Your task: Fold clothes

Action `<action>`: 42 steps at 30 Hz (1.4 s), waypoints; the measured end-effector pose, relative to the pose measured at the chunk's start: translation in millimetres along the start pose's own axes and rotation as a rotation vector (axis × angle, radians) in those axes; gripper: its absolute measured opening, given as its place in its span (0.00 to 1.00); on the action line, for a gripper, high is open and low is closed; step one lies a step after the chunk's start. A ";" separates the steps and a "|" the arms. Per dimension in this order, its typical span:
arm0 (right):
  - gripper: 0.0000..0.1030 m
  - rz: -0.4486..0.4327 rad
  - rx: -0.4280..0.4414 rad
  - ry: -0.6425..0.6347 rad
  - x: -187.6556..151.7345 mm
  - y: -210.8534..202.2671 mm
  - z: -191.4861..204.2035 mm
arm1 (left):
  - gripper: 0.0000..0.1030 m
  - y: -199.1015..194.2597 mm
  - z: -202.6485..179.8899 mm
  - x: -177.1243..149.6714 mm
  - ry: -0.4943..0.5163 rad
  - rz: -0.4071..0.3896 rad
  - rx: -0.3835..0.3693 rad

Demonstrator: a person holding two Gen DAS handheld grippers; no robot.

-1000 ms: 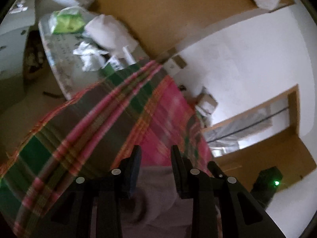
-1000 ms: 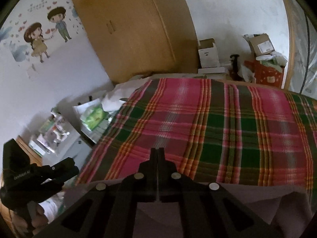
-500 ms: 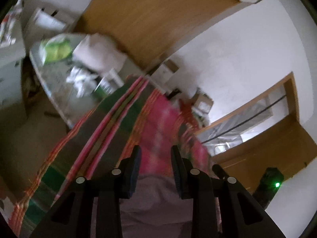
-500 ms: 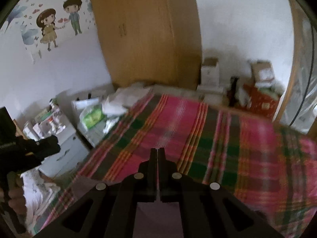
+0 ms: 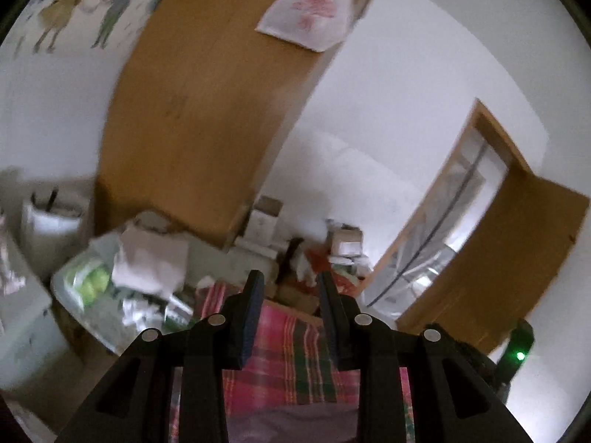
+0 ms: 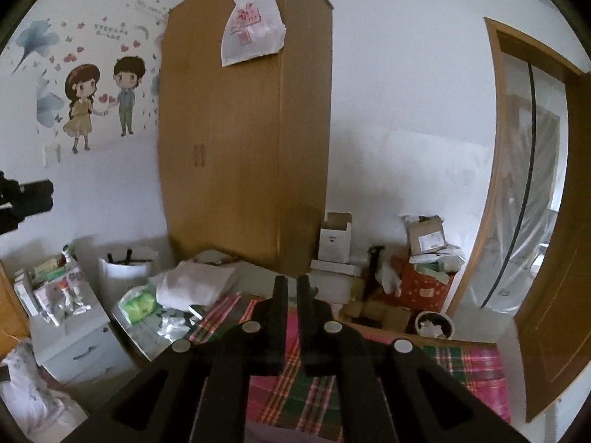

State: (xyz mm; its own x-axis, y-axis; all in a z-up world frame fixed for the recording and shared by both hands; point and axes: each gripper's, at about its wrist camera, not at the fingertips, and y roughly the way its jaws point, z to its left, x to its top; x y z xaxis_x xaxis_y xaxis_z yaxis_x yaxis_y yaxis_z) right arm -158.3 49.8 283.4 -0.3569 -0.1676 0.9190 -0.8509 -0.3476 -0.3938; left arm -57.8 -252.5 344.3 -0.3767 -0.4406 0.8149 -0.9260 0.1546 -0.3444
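Observation:
A dull purple garment [image 5: 291,421] shows only as a strip at the bottom of the left wrist view, lying on the red and green plaid bed cover [image 5: 291,354]. My left gripper [image 5: 290,291] is open above it, tilted up toward the room, with nothing between its fingers. My right gripper [image 6: 292,291] is shut down to a thin slit and holds nothing; it points over the plaid cover [image 6: 295,402] at the wardrobe. A sliver of the garment [image 6: 258,437] lies under its base. The left gripper's black body [image 6: 26,199] shows at the far left.
A tall wooden wardrobe [image 6: 243,147] with a plastic bag [image 6: 253,33] hung on it stands beyond the bed. A cluttered side table [image 6: 147,317], a white drawer unit [image 6: 77,343], cardboard boxes [image 6: 424,240] and an open wooden door [image 6: 554,277] surround the bed.
Both grippers have swung upward, so the views now show the wardrobe and walls instead of the bed. The garment has slid almost out of view. The right fingers have parted to a thin slit.

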 end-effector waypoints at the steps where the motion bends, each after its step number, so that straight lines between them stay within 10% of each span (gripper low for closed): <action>1: 0.07 0.016 0.016 0.013 -5.5 5.1 -1.8 | 0.29 0.3 4.1 -5.5 -0.010 -0.010 0.015; 12: 0.08 0.328 0.162 -0.115 -139.2 86.2 1.5 | 0.29 137.2 69.5 -160.9 0.000 0.426 0.003; 18: 0.30 0.490 0.238 -0.291 -196.0 120.2 11.2 | 0.29 180.3 88.4 -220.4 0.077 0.655 0.059; 34: 0.39 0.606 0.286 -0.531 -242.7 163.3 32.5 | 0.29 209.0 127.6 -258.7 -0.233 0.877 -0.094; 37: 0.04 0.613 0.292 -0.509 -241.1 165.1 30.4 | 0.29 211.6 132.4 -261.9 -0.292 0.880 -0.112; 42: 0.02 0.570 0.260 -0.467 -229.0 166.6 29.6 | 0.18 212.7 132.4 -262.2 -0.293 0.851 -0.102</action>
State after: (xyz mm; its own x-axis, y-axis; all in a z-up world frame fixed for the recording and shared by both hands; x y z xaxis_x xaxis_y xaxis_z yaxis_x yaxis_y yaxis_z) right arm -206.9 2.9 6.7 -0.4633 -0.7364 0.4930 -0.4467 -0.2864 -0.8476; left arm -152.6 -221.2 -4.3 -0.9262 -0.3467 0.1482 -0.3410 0.6025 -0.7216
